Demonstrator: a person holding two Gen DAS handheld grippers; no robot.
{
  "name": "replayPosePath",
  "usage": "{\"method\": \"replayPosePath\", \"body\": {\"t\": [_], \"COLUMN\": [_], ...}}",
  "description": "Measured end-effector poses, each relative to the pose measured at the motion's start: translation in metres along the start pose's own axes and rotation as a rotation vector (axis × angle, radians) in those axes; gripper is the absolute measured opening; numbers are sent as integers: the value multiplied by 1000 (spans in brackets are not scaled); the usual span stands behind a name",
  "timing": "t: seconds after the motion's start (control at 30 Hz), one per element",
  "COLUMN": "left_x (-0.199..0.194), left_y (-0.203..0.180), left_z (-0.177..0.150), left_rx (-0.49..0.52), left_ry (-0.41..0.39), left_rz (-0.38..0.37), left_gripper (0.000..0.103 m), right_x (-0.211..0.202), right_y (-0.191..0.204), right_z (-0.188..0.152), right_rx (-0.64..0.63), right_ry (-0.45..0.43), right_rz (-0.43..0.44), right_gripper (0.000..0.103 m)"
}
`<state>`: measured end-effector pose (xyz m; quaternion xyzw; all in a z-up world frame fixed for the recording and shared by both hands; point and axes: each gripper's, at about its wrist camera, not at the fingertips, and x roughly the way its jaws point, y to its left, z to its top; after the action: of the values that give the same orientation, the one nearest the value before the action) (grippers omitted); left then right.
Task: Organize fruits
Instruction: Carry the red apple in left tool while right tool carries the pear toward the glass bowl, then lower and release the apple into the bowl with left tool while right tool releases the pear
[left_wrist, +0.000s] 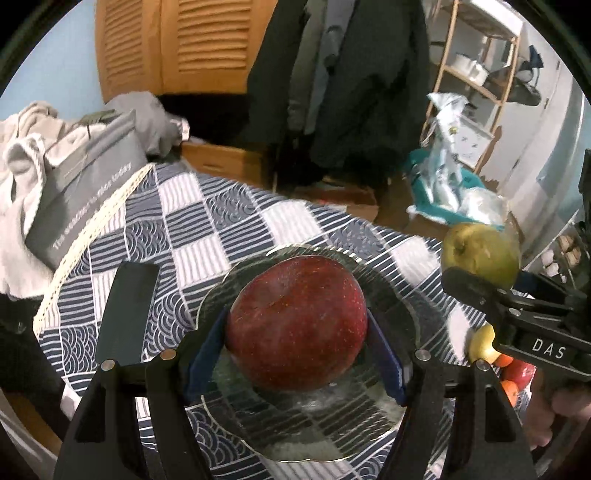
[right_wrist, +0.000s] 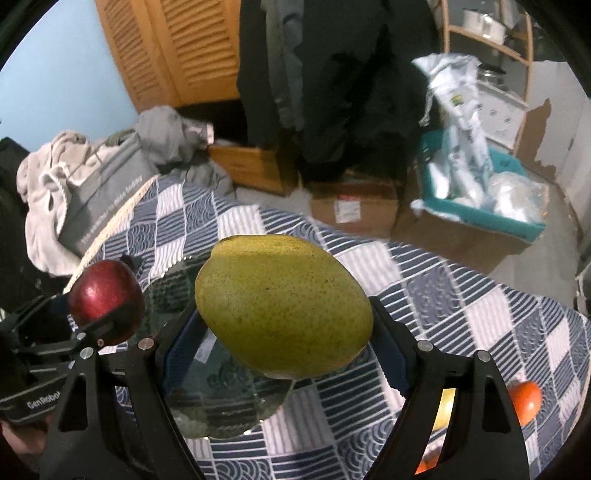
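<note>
Our left gripper (left_wrist: 295, 332) clamps the red apple (left_wrist: 297, 325) above the glass plate (left_wrist: 406, 314) — firm, smooth, held across its widest part. Beside it, our right gripper (right_wrist: 284, 332) squeezes the green pear (right_wrist: 284, 306) — heavier, easily bruised.

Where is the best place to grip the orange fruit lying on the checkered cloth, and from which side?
Grip the orange fruit across its widest middle, coming from above. It is round, lies on the cloth, and nothing visible covers its top; both grippers already hold fruit.
</note>
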<state>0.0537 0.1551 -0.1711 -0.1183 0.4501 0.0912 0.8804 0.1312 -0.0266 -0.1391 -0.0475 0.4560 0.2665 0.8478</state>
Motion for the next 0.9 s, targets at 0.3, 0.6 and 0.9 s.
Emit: {"method": "replayPosePath", "body": {"t": [0.3, 0.6, 0.9], "left_x": [33, 62, 73], "left_y": [22, 34, 37], "left_z": [-16, -34, -39], "left_rx": [-23, -41, -47], "left_ry": [89, 190, 230], "left_rz": [32, 53, 61], "left_gripper": [76, 76, 76], "right_x": [52, 86, 98], "right_y": [23, 31, 28], "right_z": [-8, -24, -34], "right_rx": [-37, -58, -64], "right_ry": [108, 212, 258], "right_rz": [30, 32, 33], "right_gripper": [83, 83, 83]}}
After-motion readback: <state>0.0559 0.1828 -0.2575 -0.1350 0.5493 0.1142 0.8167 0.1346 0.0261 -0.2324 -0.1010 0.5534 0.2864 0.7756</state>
